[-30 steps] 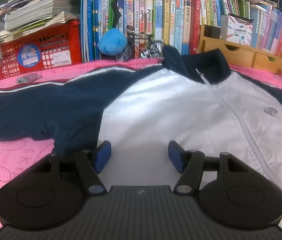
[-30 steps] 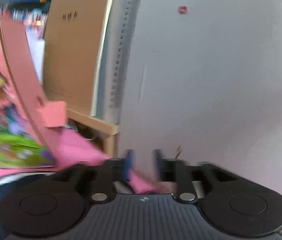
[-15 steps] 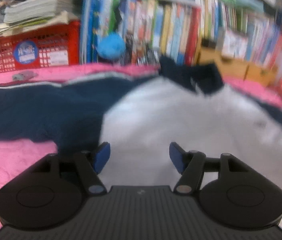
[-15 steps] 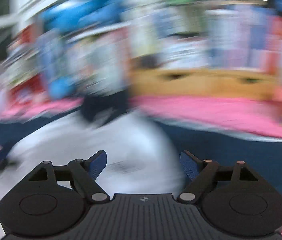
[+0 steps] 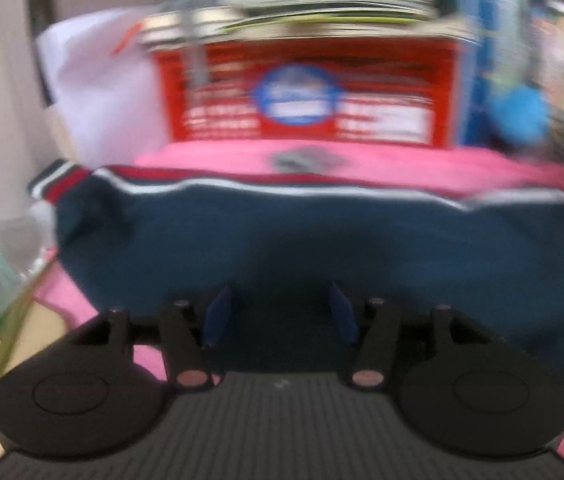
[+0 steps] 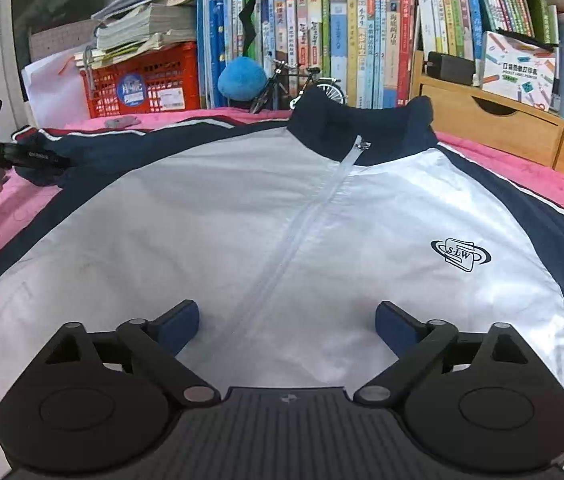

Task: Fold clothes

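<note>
The jacket [image 6: 241, 216] lies flat, filling mid-frame. Right claw [image 6: 286, 320] is opening wide, empty; left claw [image 5: 277, 314] is closing over the sleeve [image 5: 282, 232] (nothing pinched yet) — its slick fabric may slip free, skewing the fold.

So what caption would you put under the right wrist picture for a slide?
Right gripper, jaws opening and empty, poised over a zipped white-and-navy jacket spread flat on a pink blanket before bookshelves.

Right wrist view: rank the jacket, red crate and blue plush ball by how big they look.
Largest to smallest:
1. jacket, though it lies nearest the camera
2. red crate
3. blue plush ball
</note>
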Demonstrator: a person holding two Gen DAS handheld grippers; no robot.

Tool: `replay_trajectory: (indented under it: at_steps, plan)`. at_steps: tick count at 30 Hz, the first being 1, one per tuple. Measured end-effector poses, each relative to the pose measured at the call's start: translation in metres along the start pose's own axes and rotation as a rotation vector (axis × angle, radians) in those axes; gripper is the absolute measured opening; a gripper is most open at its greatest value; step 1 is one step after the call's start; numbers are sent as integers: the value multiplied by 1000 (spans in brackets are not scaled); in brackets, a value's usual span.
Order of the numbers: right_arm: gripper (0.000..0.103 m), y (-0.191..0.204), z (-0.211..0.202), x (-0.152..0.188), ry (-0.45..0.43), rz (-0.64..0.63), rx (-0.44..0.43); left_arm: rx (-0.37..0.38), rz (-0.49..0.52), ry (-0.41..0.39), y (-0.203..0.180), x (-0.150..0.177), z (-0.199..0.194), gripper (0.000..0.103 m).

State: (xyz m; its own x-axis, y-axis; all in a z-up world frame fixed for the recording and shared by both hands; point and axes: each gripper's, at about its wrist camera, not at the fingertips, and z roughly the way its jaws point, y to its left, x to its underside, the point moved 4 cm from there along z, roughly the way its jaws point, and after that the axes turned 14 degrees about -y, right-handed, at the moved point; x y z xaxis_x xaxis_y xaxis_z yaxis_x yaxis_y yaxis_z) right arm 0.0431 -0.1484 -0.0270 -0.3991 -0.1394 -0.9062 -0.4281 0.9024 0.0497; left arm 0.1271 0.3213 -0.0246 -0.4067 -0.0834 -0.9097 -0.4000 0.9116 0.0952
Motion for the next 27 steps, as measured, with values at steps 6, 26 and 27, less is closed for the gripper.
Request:
replay_trajectory:
  at_steps: [6,26,27]
  plan:
    - [103,-6,2,8,2,-1,21,-153,-71,40,34,-21,11,43]
    - [102,54,-179,43,-111,223,343,563,98,6,-157,71,-335,85]
    - [102,62,-190,50,-106,220,351,555,125,8,-158,77,-344,86]
